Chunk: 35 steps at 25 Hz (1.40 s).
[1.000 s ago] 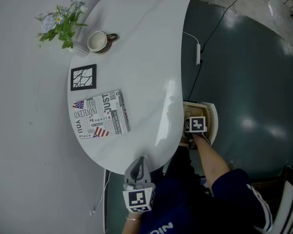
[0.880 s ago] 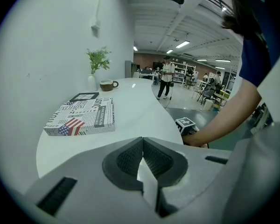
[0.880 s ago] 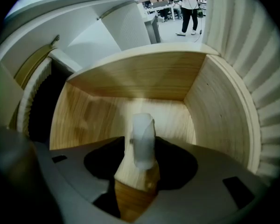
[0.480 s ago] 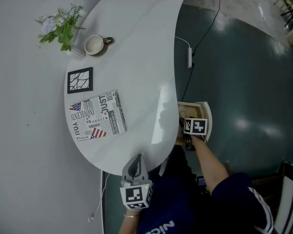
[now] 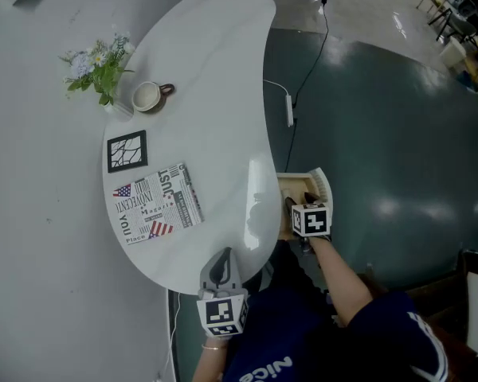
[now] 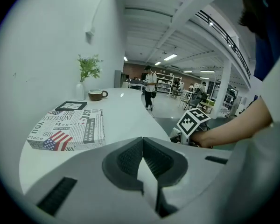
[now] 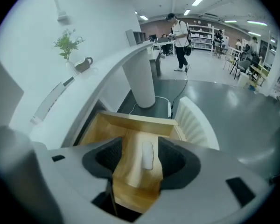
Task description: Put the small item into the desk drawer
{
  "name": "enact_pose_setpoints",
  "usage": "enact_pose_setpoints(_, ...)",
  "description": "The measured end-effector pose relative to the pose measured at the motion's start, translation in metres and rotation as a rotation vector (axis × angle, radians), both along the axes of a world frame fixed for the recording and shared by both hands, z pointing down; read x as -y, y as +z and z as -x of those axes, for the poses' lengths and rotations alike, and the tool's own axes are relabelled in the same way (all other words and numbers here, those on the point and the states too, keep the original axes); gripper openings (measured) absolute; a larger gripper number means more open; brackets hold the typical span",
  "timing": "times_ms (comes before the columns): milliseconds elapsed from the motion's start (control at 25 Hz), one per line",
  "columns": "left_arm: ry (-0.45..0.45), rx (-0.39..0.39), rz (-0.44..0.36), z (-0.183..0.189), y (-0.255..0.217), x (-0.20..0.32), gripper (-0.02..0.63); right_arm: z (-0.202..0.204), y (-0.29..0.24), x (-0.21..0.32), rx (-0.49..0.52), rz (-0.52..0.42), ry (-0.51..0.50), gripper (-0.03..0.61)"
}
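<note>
The right gripper (image 7: 142,161) hangs over the open wooden drawer (image 7: 130,121) on the right side of the surface (image 5: 215,94). Its jaws are spread wide and grip nothing, and the small white item (image 7: 147,155) lies flat on the drawer floor between them. The left gripper (image 6: 142,160) hovers at the surface's near edge, jaws pressed together and empty.

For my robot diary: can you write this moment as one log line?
right gripper: open, over drawer | small item: lying on drawer floor, not gripped | drawer: open | left gripper: shut, empty
</note>
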State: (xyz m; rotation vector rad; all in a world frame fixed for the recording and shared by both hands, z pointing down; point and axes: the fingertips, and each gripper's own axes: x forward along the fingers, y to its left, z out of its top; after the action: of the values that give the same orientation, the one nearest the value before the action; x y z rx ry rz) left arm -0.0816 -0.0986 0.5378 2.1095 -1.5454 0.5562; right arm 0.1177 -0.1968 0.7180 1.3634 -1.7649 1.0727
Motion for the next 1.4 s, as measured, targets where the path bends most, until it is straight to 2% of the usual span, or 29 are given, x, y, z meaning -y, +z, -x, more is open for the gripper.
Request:
enact_pose_setpoints(120,0.004,-0.033,-0.01,0.002,-0.005,0.0,0.005,-0.001,-0.024,-0.002,-0.009,-0.053,0.009,0.25)
enact_pose_setpoints(640,0.131,-0.067,-0.065,0.004,-0.014,0.002,0.005,-0.002,-0.098,-0.037,-0.061,-0.258,0.048,0.244)
enact_pose_setpoints(1400,0.38,-0.115,-0.06,-0.026,-0.011,-0.004,0.005,0.009,-0.184,-0.104,-0.06,-0.519,0.242,0.224)
